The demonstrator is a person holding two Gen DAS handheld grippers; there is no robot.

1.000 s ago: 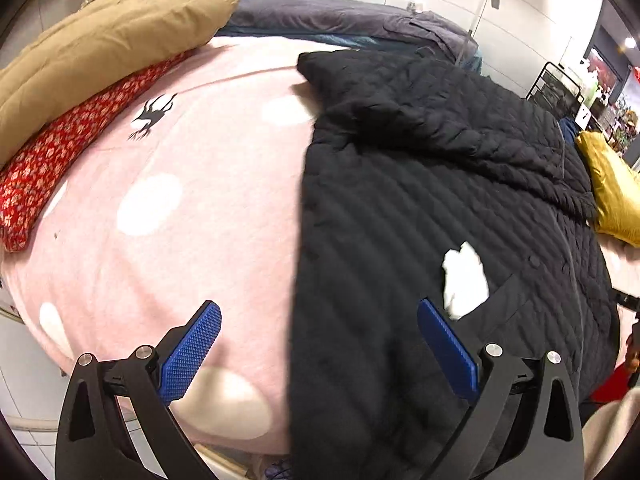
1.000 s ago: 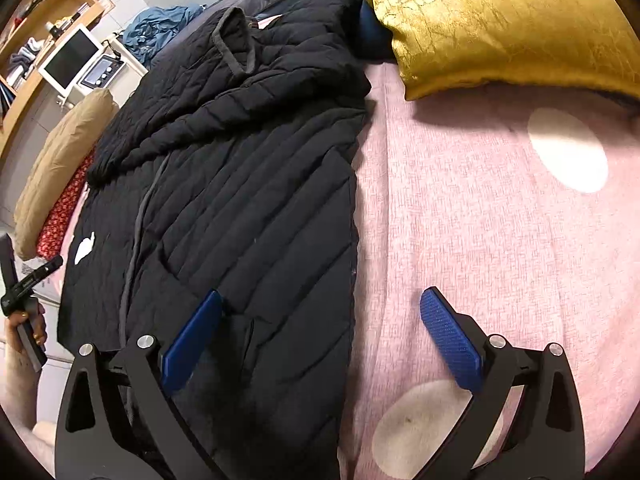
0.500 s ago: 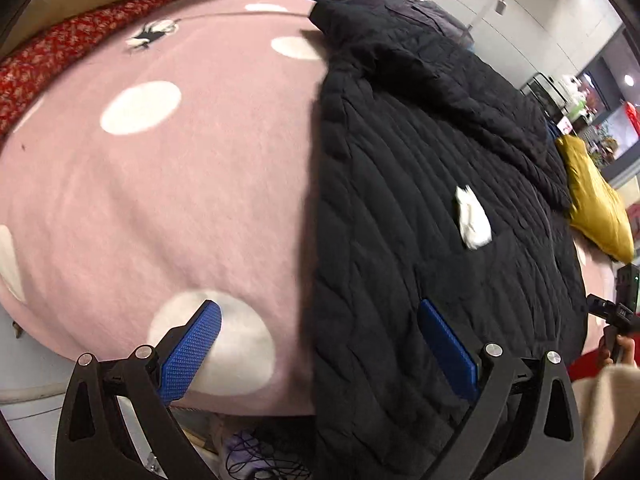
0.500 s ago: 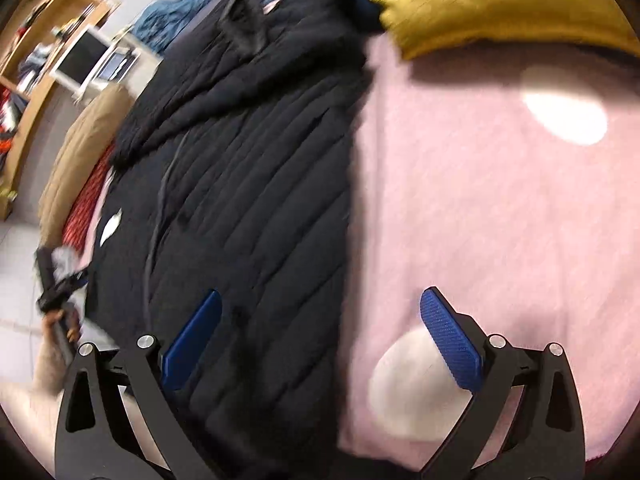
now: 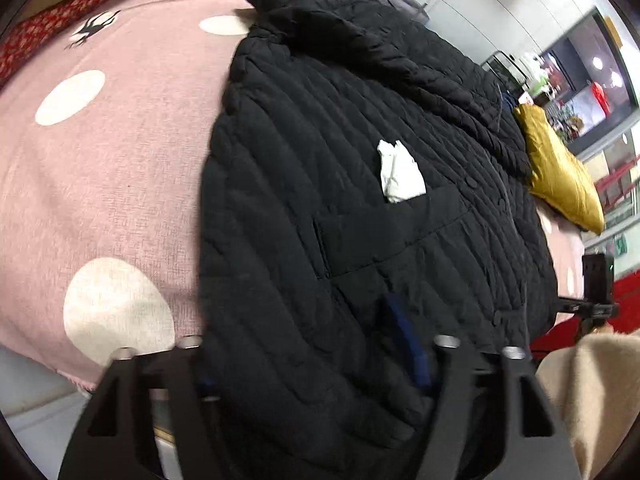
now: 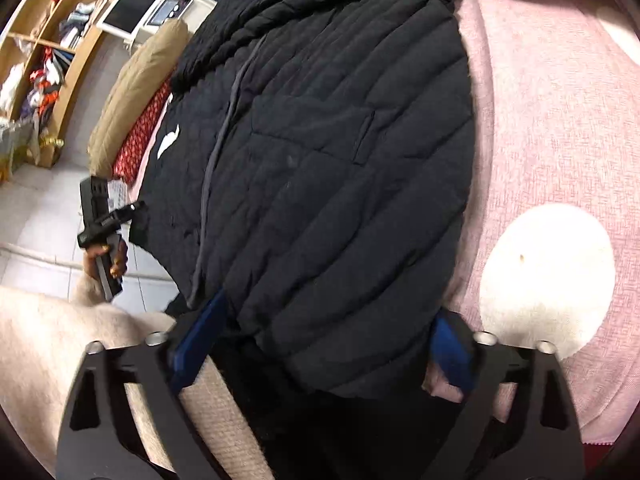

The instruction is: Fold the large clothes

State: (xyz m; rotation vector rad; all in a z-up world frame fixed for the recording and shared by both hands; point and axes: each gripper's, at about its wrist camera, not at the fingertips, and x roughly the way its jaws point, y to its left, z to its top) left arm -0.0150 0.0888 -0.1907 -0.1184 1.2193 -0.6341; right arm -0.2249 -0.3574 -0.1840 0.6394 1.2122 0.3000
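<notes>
A black quilted jacket (image 5: 340, 160) lies flat on a pink bedspread with white dots (image 5: 100, 168), its hem at the bed's near edge. A white scrap (image 5: 400, 178) sticks out of its pocket. My left gripper (image 5: 304, 364) is at the hem's left part. Its jaws are closing with the hem bunched between them, and fabric hides the left pad. In the right wrist view the jacket (image 6: 340, 160) fills the middle. My right gripper (image 6: 324, 348) straddles the hem's right corner, also closing. Its blue pads (image 6: 200, 340) stand on either side of the fabric.
A gold cushion (image 5: 560, 172) lies beyond the jacket on the right. A tan pillow (image 6: 136, 88) and a red patterned one (image 6: 140, 136) lie on the bed's left side. Wooden shelves and a monitor (image 6: 128, 12) stand behind, over tiled floor. A beige sleeve (image 6: 40, 340) is close by.
Both grippers tipped down and came in to the jacket's near hem. Their jaws went from wide open above the bed to narrowing around the fabric.
</notes>
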